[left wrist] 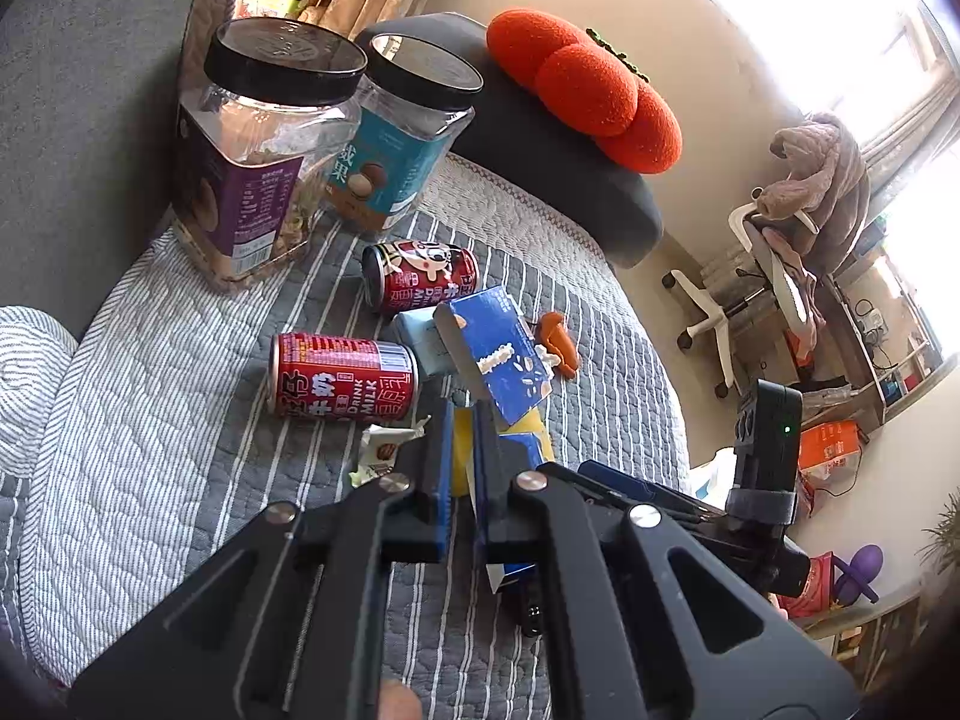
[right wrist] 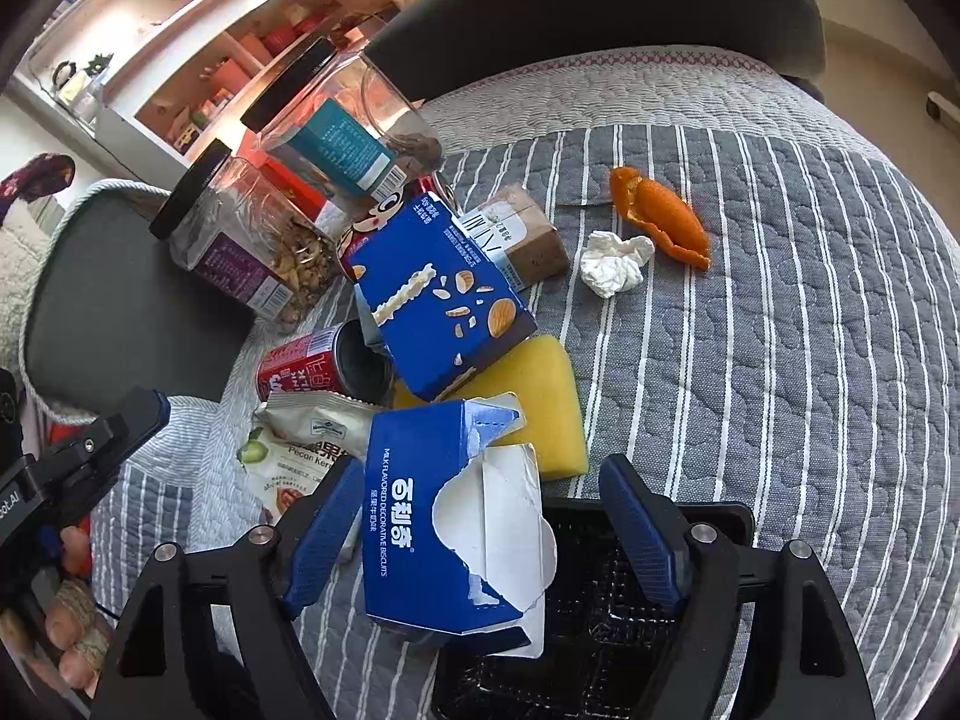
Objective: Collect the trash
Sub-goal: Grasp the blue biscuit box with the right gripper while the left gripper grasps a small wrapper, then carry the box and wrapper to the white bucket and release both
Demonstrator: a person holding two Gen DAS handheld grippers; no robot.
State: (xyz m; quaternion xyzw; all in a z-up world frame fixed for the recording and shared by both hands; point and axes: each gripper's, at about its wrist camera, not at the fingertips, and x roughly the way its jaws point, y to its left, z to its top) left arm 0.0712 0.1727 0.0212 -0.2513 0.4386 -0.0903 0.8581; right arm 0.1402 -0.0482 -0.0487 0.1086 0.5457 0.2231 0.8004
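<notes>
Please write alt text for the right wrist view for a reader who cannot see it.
The right gripper stands open around a torn blue biscuit box above a black plastic tray on a striped grey quilt. Beyond lie a yellow sponge, a second blue box, a red can, crumpled tissue, orange peel and two jars.

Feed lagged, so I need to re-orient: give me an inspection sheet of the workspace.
Surface: striped grey quilt.
Job's things: torn blue box, second blue box, red cans, crumpled tissue, orange peel, snack wrapper.
Clutter: black-lidded jars, yellow sponge, black tray.
Tools: left tool shut, nothing seen held; right tool open, straddling the torn blue box.
Cables: nothing seen on the quilt.
Surroundings: orange cushion, office chair.
</notes>
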